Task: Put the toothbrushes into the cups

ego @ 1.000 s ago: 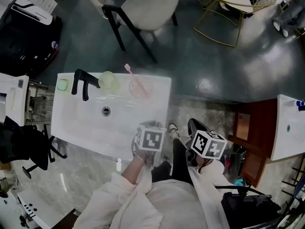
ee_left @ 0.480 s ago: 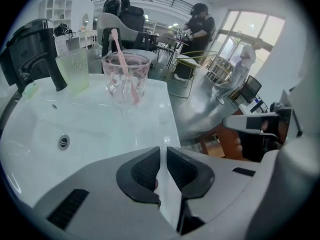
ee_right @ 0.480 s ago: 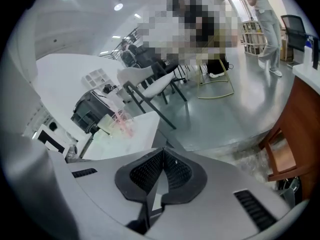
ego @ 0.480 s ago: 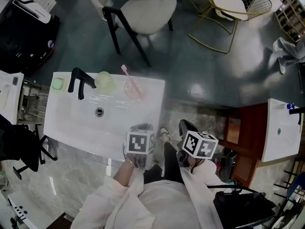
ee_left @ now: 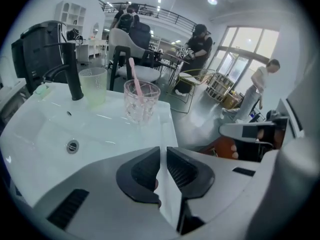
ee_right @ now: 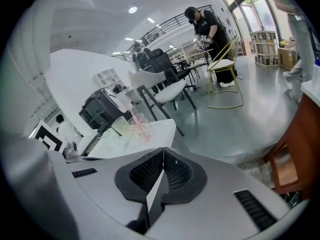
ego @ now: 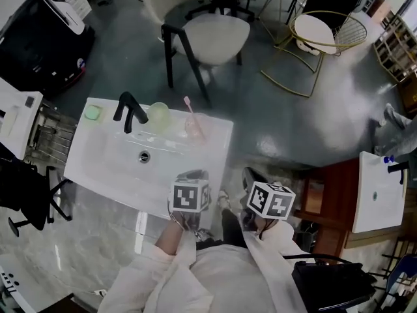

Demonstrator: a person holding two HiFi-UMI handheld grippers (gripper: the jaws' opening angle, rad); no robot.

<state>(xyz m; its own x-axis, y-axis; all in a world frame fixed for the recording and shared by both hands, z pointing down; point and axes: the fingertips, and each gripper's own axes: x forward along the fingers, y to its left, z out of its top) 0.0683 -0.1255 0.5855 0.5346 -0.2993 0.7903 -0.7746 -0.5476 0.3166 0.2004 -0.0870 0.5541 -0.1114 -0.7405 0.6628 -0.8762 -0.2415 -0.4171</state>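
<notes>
Left hand-held gripper (ee_left: 163, 156) jaws slightly apart, empty; right hand-held gripper (ee_right: 162, 156) jaws together. Both angled down, bottom centre, by counter (ego: 104, 175).

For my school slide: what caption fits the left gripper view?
Pink toothbrush in clear cup, beside green cup and black tap, on white sink.

**Head view shifted; bystander nearer the second sink; left gripper displaced.**

The head view now takes in more of the room beyond the white sink (ego: 104, 168), and the gold wire chair (ego: 322, 34) is fully in frame. A person's grey legs (ego: 393, 119) at the right edge stand closer to the second sink (ego: 378, 197) than a second ago. The left gripper (ee_left: 163, 151), formerly below and to the right of the pink cup (ego: 195, 130), now sits straight below it. The right gripper (ee_right: 163, 154) has shifted alongside.
</notes>
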